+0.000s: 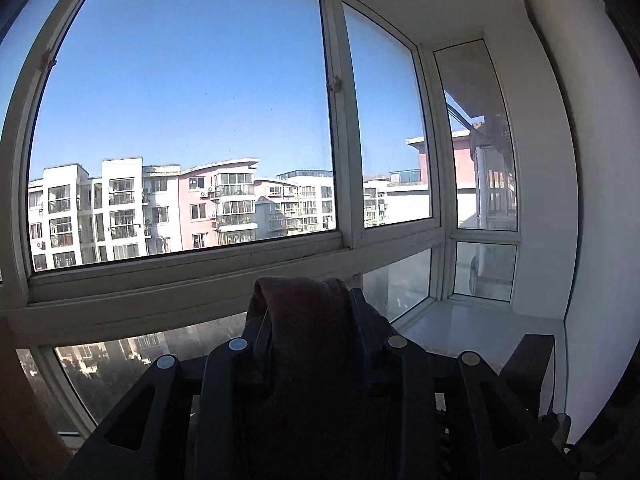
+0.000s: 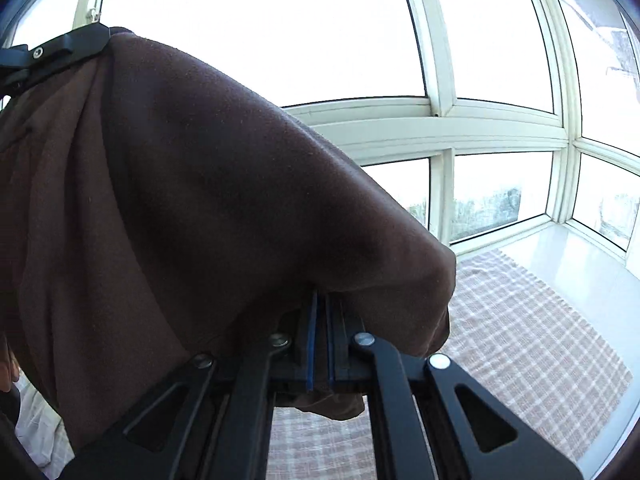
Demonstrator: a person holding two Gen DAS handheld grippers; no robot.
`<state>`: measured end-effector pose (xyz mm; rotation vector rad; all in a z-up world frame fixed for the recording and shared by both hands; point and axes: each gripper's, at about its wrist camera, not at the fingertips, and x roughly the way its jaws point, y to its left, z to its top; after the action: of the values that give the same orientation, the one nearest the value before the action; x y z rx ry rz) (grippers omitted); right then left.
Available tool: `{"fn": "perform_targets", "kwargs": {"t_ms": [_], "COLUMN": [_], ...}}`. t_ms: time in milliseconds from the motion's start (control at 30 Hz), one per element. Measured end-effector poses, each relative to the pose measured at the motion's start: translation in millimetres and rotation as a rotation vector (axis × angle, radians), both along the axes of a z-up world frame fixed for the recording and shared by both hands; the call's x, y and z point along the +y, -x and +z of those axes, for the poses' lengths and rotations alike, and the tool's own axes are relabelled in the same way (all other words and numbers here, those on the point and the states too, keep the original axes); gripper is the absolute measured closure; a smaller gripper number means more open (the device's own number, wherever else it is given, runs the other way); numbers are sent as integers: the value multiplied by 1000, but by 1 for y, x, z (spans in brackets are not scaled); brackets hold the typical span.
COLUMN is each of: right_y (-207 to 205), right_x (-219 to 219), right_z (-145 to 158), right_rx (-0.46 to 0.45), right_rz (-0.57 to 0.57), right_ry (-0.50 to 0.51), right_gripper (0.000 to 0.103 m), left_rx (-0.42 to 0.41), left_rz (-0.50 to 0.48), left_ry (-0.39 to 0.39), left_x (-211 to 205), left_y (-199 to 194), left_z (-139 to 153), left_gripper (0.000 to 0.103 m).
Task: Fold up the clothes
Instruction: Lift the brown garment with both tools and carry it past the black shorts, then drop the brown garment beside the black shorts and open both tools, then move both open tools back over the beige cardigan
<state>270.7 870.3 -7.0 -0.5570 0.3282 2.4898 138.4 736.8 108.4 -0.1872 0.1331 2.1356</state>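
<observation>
A dark brown garment [image 2: 208,208] hangs spread in the air between my two grippers, in front of a window. In the right wrist view my right gripper [image 2: 320,300] is shut on one part of it. The blue pads [image 2: 310,344] lie close together, and the cloth folds over the fingertips and hides them. My left gripper [image 2: 60,50] shows at the upper left of that view, clamped on the garment's far top edge. In the left wrist view the left gripper [image 1: 308,300] points nearly level at the window, with a thick fold of the brown garment [image 1: 308,344] pinched between its fingers.
A white-framed window [image 1: 340,160] fills the view ahead, with a white sill [image 1: 480,328] at its foot. A checked pink and white cloth [image 2: 520,340] covers the surface below. Pale fabric [image 2: 36,432] lies at the lower left. A black object [image 1: 528,364] stands at the right.
</observation>
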Motion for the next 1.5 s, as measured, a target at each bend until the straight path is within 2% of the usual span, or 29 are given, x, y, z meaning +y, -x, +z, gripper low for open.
{"fn": "perform_targets", "kwargs": {"t_ms": [100, 133, 167, 200, 233, 267, 433, 533, 667, 767, 900, 1000, 1133, 1233, 1333, 1500], "right_y": [-32, -43, -53, -61, -68, -72, -79, -93, -66, -44, -15, 22, 82, 126, 163, 199], "right_x": [30, 37, 44, 48, 51, 52, 41, 23, -10, -40, -99, -150, -254, -353, -452, -596], "right_z": [-38, -50, -63, -74, -84, -94, -120, -124, -129, -137, -141, -150, -155, -162, -173, -213], "right_rx": [-49, -54, -59, -59, -59, -66, -67, -52, -56, -62, -70, -90, -139, -186, -223, -304], "right_rz": [-100, -130, -159, -171, -171, -171, -160, -138, -82, -36, 53, 142, 310, 428, 506, 541], "right_ry": [13, 29, 45, 68, 87, 102, 151, 156, 158, 176, 215, 248, 250, 241, 241, 347], "right_gripper": [94, 85, 74, 71, 71, 71, 71, 69, 67, 66, 66, 66, 66, 66, 65, 62], "left_rx": [-137, -153, -125, -97, -73, -59, -83, -119, -161, -181, -239, -286, -353, -380, -402, -472], "left_rz": [37, 56, 89, 122, 143, 141, 86, 105, 182, 282, 463, 616, 795, 878, 895, 872], "left_ry": [145, 174, 189, 203, 217, 230, 332, 361, 390, 422, 467, 475, 444, 436, 453, 508], "left_x": [53, 63, 67, 72, 75, 78, 80, 51, -38, -120, -250, -356, -503, -608, -700, -822], "left_y": [14, 14, 7, 1, -6, -13, -27, -14, 15, 35, 61, 73, 84, 88, 95, 122], "left_z": [-67, -87, -102, -117, -130, -139, -172, -178, -194, -204, -215, -220, -221, -231, -249, -286], "left_gripper": [65, 59, 49, 44, 32, 24, 24, 24, 24, 24, 24, 24, 24, 24, 24, 24]}}
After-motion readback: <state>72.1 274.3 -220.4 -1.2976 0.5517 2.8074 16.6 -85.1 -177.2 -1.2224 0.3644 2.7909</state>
